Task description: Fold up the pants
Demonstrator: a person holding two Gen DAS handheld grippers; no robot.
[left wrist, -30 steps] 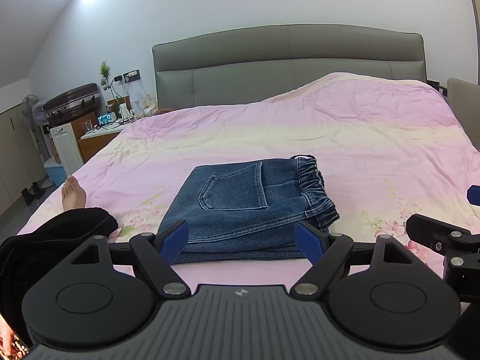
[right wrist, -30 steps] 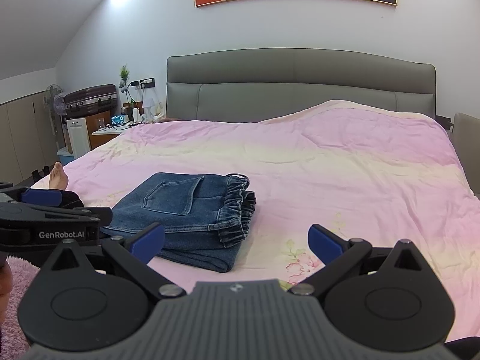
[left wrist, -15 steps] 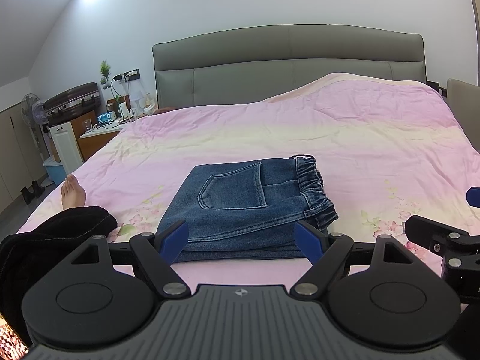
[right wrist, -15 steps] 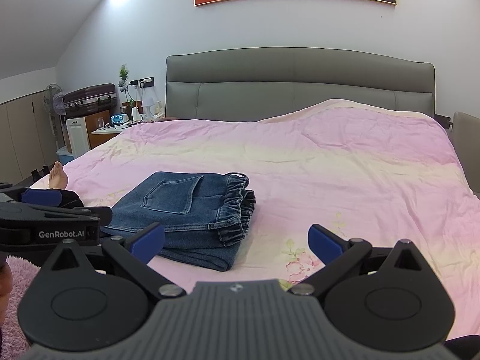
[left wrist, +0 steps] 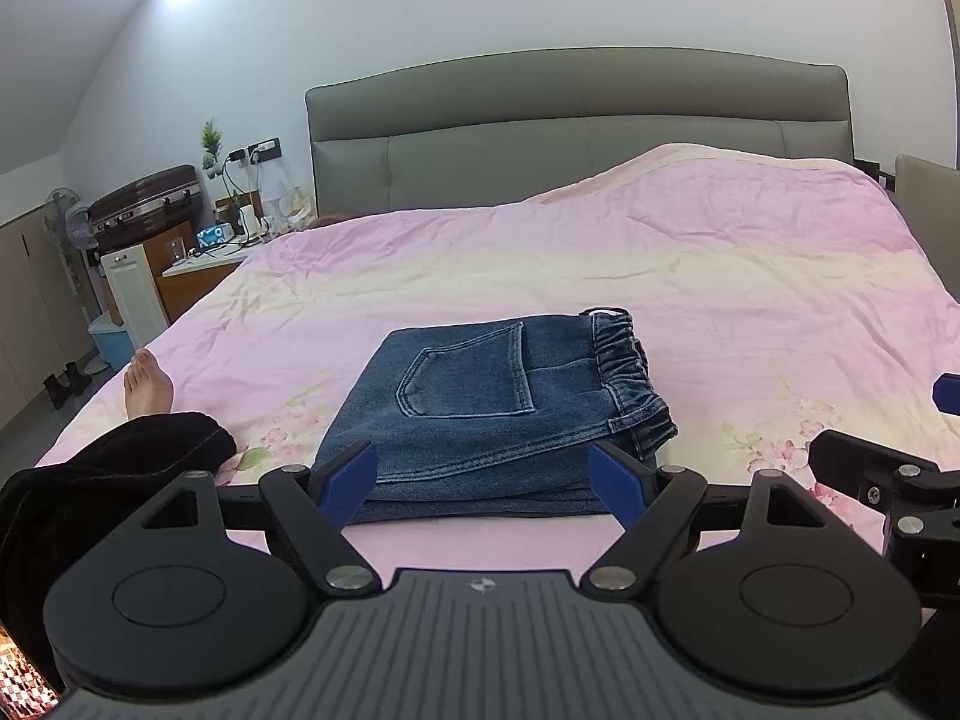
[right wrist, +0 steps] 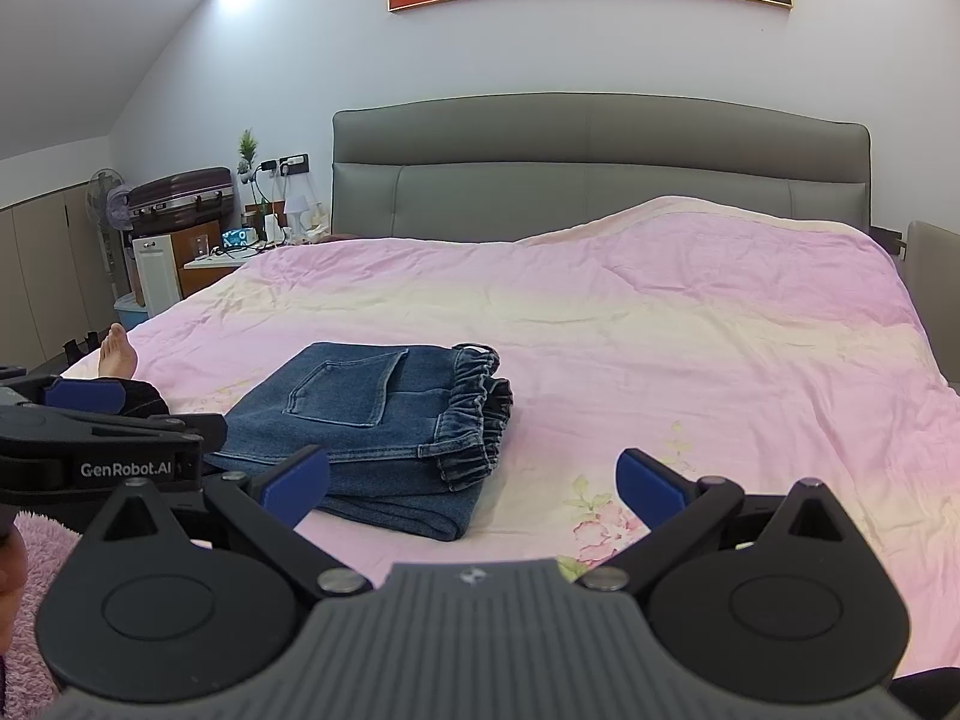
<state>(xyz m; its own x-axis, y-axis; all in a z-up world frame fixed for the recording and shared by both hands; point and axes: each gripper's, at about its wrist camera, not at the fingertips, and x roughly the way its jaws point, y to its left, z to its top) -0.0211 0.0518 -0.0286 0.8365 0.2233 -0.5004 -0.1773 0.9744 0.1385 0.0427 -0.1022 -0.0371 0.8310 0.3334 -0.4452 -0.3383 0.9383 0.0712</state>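
Note:
Blue denim pants [left wrist: 480, 414] lie folded into a compact rectangle on the pink bedspread [left wrist: 690, 276], back pocket up, elastic waistband to the right. They also show in the right wrist view [right wrist: 384, 426]. My left gripper [left wrist: 483, 483] is open and empty, held just short of the near edge of the pants. My right gripper [right wrist: 474, 483] is open and empty, to the right of the left one, its fingers over the pants' right corner and the bedspread. The left gripper shows at the left of the right wrist view [right wrist: 102, 450].
A person's black-trousered leg [left wrist: 108, 480] and bare foot [left wrist: 147, 384] rest on the bed's left edge. A grey headboard [left wrist: 576, 126] stands at the back. A nightstand [left wrist: 204, 264] with clutter, a white bin and a suitcase [left wrist: 144, 204] are left of the bed.

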